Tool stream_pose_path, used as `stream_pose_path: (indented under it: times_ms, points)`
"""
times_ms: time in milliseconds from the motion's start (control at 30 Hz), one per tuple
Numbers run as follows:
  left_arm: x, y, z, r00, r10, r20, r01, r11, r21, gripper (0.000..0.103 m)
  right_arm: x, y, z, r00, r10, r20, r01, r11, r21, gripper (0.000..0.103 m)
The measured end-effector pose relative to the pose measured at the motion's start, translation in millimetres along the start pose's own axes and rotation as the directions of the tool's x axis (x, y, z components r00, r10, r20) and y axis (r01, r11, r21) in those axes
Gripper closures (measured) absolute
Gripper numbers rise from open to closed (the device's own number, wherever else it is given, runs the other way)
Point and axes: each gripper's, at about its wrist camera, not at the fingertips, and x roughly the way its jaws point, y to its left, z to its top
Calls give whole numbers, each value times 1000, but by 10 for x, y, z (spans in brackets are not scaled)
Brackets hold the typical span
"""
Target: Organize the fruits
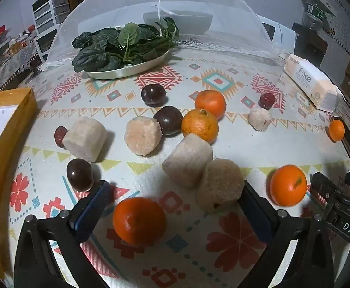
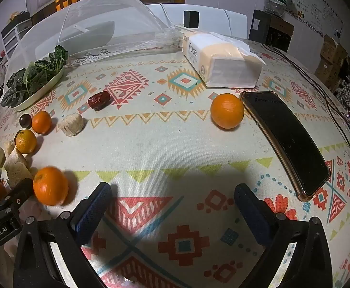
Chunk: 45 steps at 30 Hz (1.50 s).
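Note:
Fruit lies scattered on a patterned tablecloth [image 1: 151, 175]. My left gripper [image 1: 172, 204] is open, with an orange [image 1: 139, 219] lying between its fingers, nearer the left one. Beige chunks [image 1: 187, 160] and dark round fruits [image 1: 169, 120] lie ahead, with two oranges [image 1: 200, 124] beyond. Another orange [image 1: 287, 184] lies to the right, next to my right gripper's tip. My right gripper [image 2: 172, 201] is open and empty over bare cloth. That same orange [image 2: 50, 184] lies left of its left finger. A lone orange [image 2: 226, 114] sits ahead beside a phone [image 2: 287, 141].
A plate of spinach [image 1: 124, 48] stands at the back by a mesh food cover [image 1: 163, 12]. A tissue pack [image 2: 220, 60] lies at the far right. A red date [image 2: 99, 99] and a beige chunk [image 2: 71, 123] lie mid-table. A yellow box [image 1: 4, 120] is at the left edge.

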Motion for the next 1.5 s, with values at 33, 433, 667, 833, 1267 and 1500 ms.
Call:
stream_pose_path:
  times_ms: [33,433,667,833,1267,1500]
  points:
    - [1,0,0,1000,0,0,0,1000,0,0,-1,0,0,1000,0,1,0,1000,0,0]
    - [0,0,0,1000,0,1,0,1000,0,0,-2,-2,1,1000,0,1,0,1000,0,0]
    - [5,-25,5,1000,0,0,0,1000,4,0,-4,-3,1,1000,0,1,0,1000,0,0]
    - [-15,-17,-2,1000,0,1,0,1000,3,0,-2,-3,2,1000,0,0,0,1000,0,0]
    - [-25,44,-34,1000,-1,1,1,1000,3,0,-3,-5,1,1000,0,0,0,1000,0,0]
    - [-22,39,-30,1000,0,1,0,1000,3,0,-1,-6,2,1000,0,0,0,1000,0,0]
